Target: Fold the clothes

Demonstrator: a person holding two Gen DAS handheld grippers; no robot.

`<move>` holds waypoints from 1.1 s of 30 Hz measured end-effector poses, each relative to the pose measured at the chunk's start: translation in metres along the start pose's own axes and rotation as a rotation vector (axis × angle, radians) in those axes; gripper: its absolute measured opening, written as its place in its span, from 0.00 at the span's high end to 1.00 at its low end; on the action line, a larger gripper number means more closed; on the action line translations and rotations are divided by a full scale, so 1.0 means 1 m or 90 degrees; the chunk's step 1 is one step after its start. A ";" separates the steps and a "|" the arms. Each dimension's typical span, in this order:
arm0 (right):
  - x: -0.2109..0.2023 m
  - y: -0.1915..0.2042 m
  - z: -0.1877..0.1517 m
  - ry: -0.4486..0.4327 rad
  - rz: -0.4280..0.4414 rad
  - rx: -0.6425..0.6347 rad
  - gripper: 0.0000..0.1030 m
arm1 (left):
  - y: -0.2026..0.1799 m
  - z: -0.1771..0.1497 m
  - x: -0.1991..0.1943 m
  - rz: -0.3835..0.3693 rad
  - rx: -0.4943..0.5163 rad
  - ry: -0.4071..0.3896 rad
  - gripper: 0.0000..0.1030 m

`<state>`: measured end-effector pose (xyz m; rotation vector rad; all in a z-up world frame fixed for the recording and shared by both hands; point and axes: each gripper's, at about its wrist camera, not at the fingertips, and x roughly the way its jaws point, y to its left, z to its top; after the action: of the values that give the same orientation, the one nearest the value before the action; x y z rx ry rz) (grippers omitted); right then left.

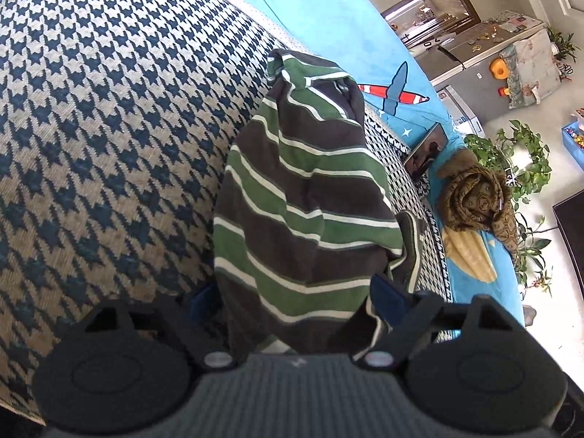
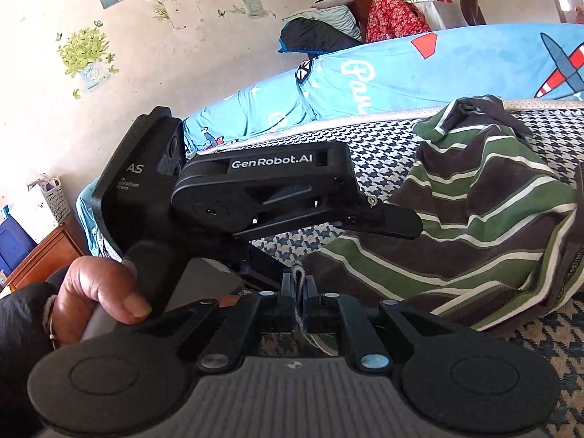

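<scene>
A green, brown and white striped garment (image 1: 299,189) lies bunched on a houndstooth-covered surface (image 1: 109,127). My left gripper (image 1: 295,292) straddles its near end. The cloth fills the gap between the blue pads (image 1: 387,292), and no pinch shows in it. In the right wrist view the left gripper (image 2: 398,224) reaches in from the left, its finger lying over the garment (image 2: 474,219). My right gripper (image 2: 297,284) is shut just short of the garment's near edge. A thin grey thread loop sticks up between its pads. A hand (image 2: 95,292) grips the left gripper's handle.
A blue blanket with plane prints (image 1: 328,18) runs along the far side of the houndstooth cover (image 2: 365,168). A dark tablet (image 1: 425,153) and a crumpled brown scarf (image 1: 474,197) lie on it to the right. Potted plants (image 1: 525,160) stand beyond.
</scene>
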<state>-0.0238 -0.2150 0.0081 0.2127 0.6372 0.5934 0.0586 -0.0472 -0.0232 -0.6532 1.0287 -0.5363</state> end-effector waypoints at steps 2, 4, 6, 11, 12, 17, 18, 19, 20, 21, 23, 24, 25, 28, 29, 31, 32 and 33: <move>-0.002 -0.001 -0.001 0.001 -0.002 -0.007 0.92 | -0.003 -0.001 0.006 0.008 0.006 0.009 0.36; -0.003 -0.003 -0.001 0.004 0.001 -0.009 0.90 | -0.004 -0.002 0.009 0.022 0.009 0.011 0.38; -0.007 -0.008 -0.001 0.003 0.005 -0.005 0.85 | -0.004 -0.002 0.010 0.030 0.010 0.009 0.38; -0.022 -0.022 0.000 -0.016 -0.017 0.018 0.63 | -0.011 -0.003 0.015 0.045 0.028 0.007 0.30; -0.024 -0.026 0.000 -0.018 -0.031 0.024 0.63 | -0.013 -0.004 0.016 0.051 0.033 0.005 0.30; -0.036 -0.047 -0.001 -0.027 -0.109 0.067 0.63 | -0.017 -0.004 0.019 0.059 0.038 -0.003 0.24; -0.038 -0.053 -0.001 -0.031 -0.128 0.079 0.63 | -0.018 -0.005 0.019 0.062 0.046 -0.005 0.24; -0.043 -0.057 -0.001 -0.042 -0.142 0.091 0.63 | -0.020 -0.005 0.020 0.065 0.054 -0.006 0.24; -0.047 -0.062 -0.001 -0.056 -0.155 0.103 0.63 | -0.022 -0.006 0.021 0.071 0.066 -0.008 0.24; -0.051 -0.064 0.000 -0.068 -0.171 0.109 0.63 | -0.024 -0.007 0.021 0.079 0.077 -0.010 0.24; -0.056 -0.069 0.001 -0.086 -0.194 0.123 0.60 | -0.024 -0.008 0.020 0.101 0.092 -0.017 0.35; -0.058 -0.072 0.001 -0.091 -0.203 0.129 0.60 | -0.025 -0.009 0.019 0.112 0.100 -0.021 0.42; -0.060 -0.074 0.001 -0.097 -0.212 0.136 0.60 | -0.025 -0.010 0.018 0.123 0.108 -0.024 0.53; -0.065 -0.081 0.003 -0.114 -0.238 0.155 0.59 | -0.025 -0.010 0.017 0.152 0.123 -0.032 0.77; -0.066 -0.082 0.003 -0.116 -0.242 0.160 0.59 | -0.024 -0.011 0.016 0.161 0.127 -0.033 0.83; -0.065 -0.083 0.003 -0.118 -0.250 0.161 0.59 | -0.023 -0.012 0.015 0.177 0.139 -0.038 0.90; -0.065 -0.084 0.003 -0.119 -0.254 0.162 0.59 | -0.025 -0.013 0.014 0.186 0.148 -0.043 0.95; -0.064 -0.084 0.003 -0.119 -0.255 0.162 0.59 | -0.026 -0.015 0.014 0.195 0.157 -0.048 0.97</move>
<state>-0.0252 -0.3203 0.0119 0.3640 0.5528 0.1026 0.0483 -0.0781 -0.0185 -0.2875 0.9513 -0.3586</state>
